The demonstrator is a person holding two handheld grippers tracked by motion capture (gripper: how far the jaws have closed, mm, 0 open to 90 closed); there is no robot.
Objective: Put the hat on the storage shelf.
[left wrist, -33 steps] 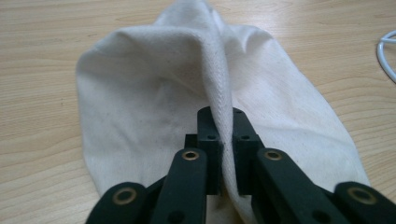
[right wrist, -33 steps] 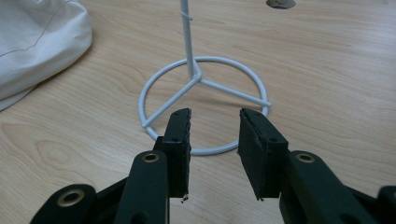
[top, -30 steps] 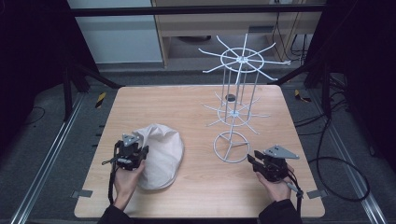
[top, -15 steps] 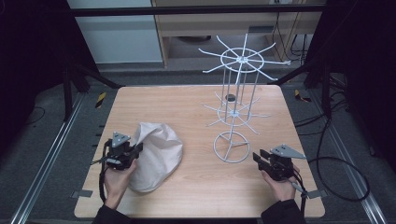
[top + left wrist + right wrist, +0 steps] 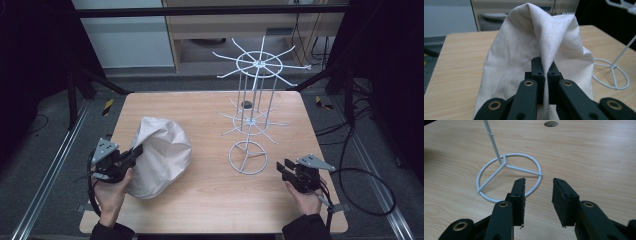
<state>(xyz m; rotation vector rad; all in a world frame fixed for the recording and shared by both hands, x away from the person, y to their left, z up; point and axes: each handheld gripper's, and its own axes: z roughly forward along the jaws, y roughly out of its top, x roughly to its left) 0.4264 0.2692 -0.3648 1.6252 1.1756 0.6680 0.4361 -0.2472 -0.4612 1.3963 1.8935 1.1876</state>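
Cloth bag point(image 5: 160, 155), off-white and bulging, lies on the left half of the wooden tabletop point(image 5: 210, 200), its near end by the front-left edge and its top pulled up into a ridge. In the left gripper view the bag point(image 5: 536, 50) rises as a peaked fold straight ahead, and a stitched seam of the fabric runs down between the two black jaws, which are pressed together on it. The left tongs point(image 5: 134, 151) thus pinch the bag at its left side, held by the person's left hand point(image 5: 110, 192), whose dark sleeve comes in from the bottom edge.

To the right of the bag, apart from it, stands a white wire rack point(image 5: 252, 110): a round ring base on the tabletop, thin upright rods, a lower tier of spokes and a wider wheel of spokes at the top. In the right gripper view its ring base point(image 5: 506, 177) with three inner struts lies just beyond the jaw tips.

The right tongs point(image 5: 284, 167) hover low near the front-right of the tabletop, just beside the rack's base, jaws spread apart with nothing between them point(image 5: 539, 187). The right hand point(image 5: 307, 197) grips them, a cable trailing off to the right.

A small dark round disc point(image 5: 246, 104) sits on the tabletop behind the rack.
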